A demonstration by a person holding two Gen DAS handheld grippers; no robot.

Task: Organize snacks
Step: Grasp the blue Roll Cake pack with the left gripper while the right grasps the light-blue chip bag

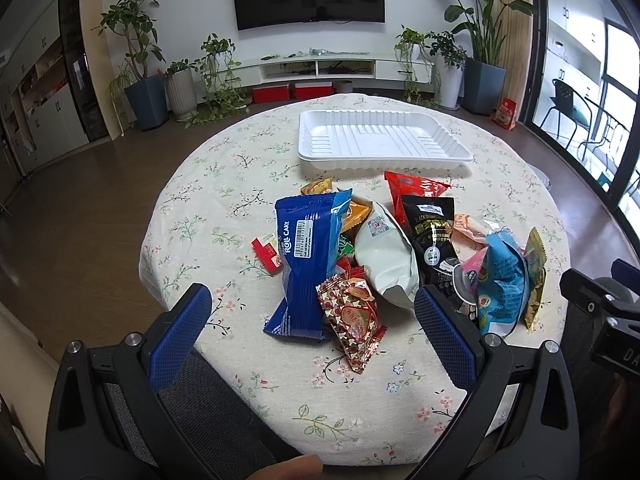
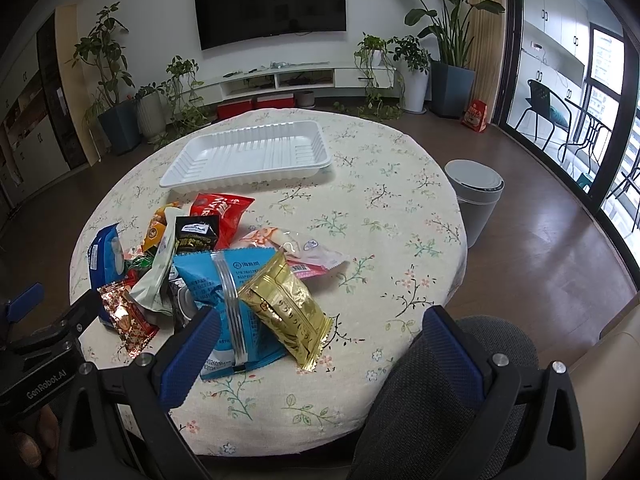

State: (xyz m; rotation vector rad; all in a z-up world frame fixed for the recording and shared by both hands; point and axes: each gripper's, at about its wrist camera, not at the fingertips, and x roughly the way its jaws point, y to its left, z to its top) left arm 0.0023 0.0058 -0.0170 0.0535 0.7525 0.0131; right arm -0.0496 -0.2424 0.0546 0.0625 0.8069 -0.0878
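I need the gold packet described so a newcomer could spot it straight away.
Start at the white tray on the round floral table; the snack pile lies nearer the camera. At the pile's right edge, the gold packet leans on a light blue bag. It is the only shiny, all-gold foil wrapper there.

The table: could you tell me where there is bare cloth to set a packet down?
Bare cloth lies right of the snack pile, toward the table edge near the bin, and left of the blue roll cake packet. The white tray is empty.
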